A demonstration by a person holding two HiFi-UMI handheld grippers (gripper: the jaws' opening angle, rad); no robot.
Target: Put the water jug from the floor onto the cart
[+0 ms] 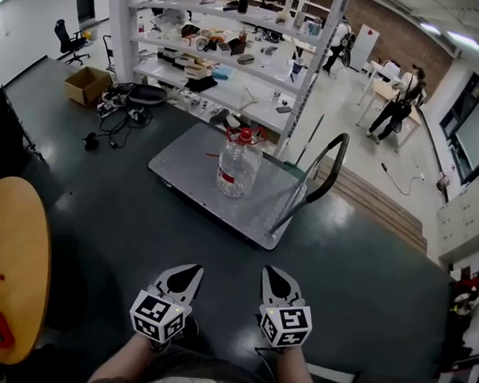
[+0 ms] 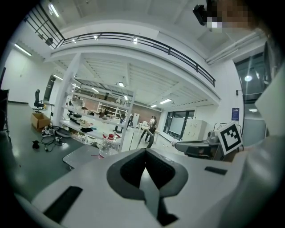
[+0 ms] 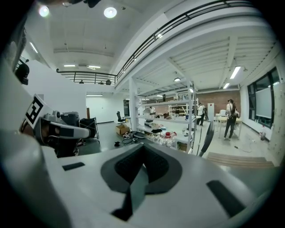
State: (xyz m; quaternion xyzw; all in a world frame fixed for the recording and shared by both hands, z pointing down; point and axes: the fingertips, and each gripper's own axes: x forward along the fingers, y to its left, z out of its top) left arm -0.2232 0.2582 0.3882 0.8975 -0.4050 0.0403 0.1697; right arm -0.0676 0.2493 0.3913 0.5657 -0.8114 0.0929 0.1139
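- water jug [image 1: 239,168] upright on cart [image 1: 183,173], well ahead of both tools
- left tool [image 1: 187,273], right tool [image 1: 272,276]: jaws together, empty
- placement looks finished; no further grasp needed

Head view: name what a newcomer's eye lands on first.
The clear water jug with its red cap stands upright in the middle of the grey cart, at the centre of the head view. Near the bottom edge, the left gripper and the right gripper sit side by side, both shut and empty, well short of the cart. A round wooden table fills the left edge.
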